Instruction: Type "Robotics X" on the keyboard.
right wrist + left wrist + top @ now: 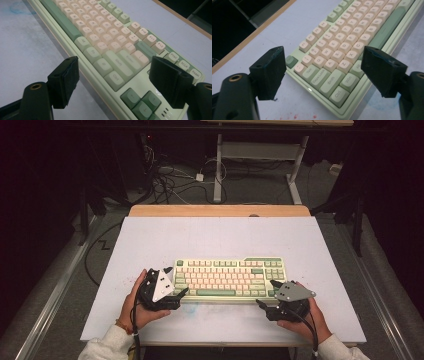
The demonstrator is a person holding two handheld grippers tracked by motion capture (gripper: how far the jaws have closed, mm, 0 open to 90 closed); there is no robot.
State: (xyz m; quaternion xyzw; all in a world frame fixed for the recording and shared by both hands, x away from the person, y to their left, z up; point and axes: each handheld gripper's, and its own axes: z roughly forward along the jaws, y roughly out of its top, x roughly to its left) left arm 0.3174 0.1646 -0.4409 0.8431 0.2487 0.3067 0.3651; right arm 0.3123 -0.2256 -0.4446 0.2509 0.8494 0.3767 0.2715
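Observation:
A pale green keyboard [230,279] with cream and green keys lies across the near middle of the white board [215,235]. My left gripper [176,281] is at its left end, held in a person's hand. In the left gripper view the gripper [323,51] stands open, its jaws either side of the keyboard's [342,47] front left corner, with no pad pressing on it. My right gripper [266,292] is at the keyboard's right front corner. In the right gripper view it [115,61] is open too, straddling the corner of the keyboard [105,37] near the arrow keys [140,100].
The board rests on a wooden table whose far edge [220,210] shows behind it. Red specks [292,116] and a blue smudge [192,307] mark the board near the keyboard's front. Cables [170,182] and table legs [218,170] lie on the floor beyond.

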